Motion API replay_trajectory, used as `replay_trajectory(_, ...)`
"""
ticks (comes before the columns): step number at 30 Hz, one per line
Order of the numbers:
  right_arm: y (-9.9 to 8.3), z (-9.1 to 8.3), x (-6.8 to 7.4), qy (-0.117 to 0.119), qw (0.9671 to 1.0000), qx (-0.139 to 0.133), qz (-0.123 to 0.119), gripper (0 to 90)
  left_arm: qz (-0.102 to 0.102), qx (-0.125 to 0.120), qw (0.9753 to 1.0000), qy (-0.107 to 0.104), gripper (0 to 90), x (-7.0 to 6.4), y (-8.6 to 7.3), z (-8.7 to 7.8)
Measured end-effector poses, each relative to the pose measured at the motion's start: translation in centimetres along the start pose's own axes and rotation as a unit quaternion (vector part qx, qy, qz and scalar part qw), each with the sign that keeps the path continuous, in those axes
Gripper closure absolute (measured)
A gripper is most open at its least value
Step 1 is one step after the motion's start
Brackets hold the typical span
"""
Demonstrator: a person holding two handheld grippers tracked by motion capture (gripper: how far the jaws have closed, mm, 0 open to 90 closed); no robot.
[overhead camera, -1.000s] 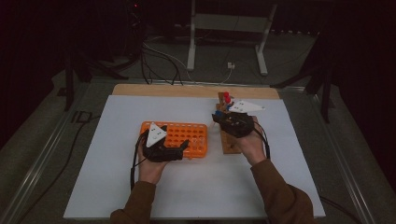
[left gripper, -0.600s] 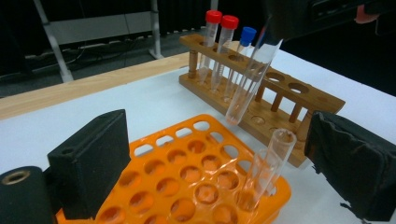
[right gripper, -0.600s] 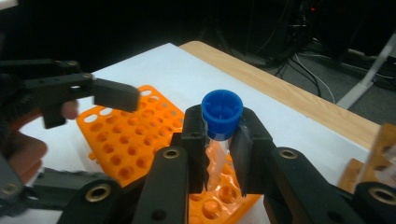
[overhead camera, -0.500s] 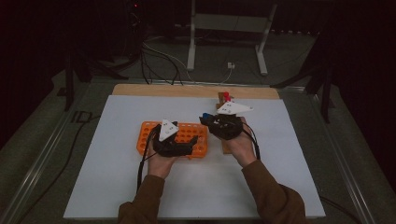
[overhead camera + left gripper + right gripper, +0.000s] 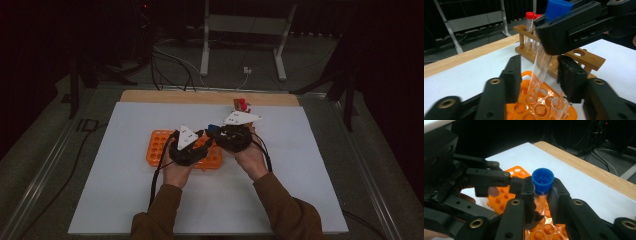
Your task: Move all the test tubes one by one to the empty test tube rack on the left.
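Observation:
My right gripper (image 5: 541, 188) is shut on a clear test tube with a blue cap (image 5: 542, 180), just under the cap. The tube (image 5: 539, 67) slants down, and its lower end sits in a hole of the orange tube rack (image 5: 541, 110). My left gripper (image 5: 540, 63) is open, one jaw on each side of that tube, neither touching it. In the high view both grippers meet over the right end of the orange rack (image 5: 159, 146), left gripper (image 5: 192, 145) beside right gripper (image 5: 220, 134).
An uncapped clear tube (image 5: 557, 106) stands in the orange rack close to the held one. Behind it a wooden rack (image 5: 584, 58) holds red-capped tubes (image 5: 529, 15), also near the far edge in the high view (image 5: 241, 105). A white mat (image 5: 125, 200) covers the table.
The right gripper has carried the blue-capped tube left from the wooden rack to the orange rack. The left gripper has shifted right to meet it.

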State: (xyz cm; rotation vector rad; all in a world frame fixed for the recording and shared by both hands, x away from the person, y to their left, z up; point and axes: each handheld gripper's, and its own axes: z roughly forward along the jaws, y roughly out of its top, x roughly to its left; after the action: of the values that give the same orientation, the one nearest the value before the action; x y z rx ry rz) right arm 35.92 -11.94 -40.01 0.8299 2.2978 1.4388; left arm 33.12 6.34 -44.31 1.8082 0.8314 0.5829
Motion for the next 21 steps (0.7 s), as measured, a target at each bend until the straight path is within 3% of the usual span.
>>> replay_trajectory(9, -0.03, 0.36, 0.29, 0.007, 1.0, 0.002, 0.002, 76.6, 0.015, -0.001, 0.9999, 0.0, 72.4, 0.15, 0.04, -0.29)
replay_trajectory(15, -0.05, 0.4, 0.24, 0.007, 1.0, 0.002, 0.004, 75.7, 0.028, 0.002, 0.9996, 0.002, 75.1, 0.0, 0.03, -0.24)
replay_trajectory(21, -0.06, -0.07, -0.04, 0.019, 0.9997, -0.01, 0.013, 54.3, 0.023, 0.006, 0.9997, 0.009, 76.5, 0.38, -0.09, -0.17)
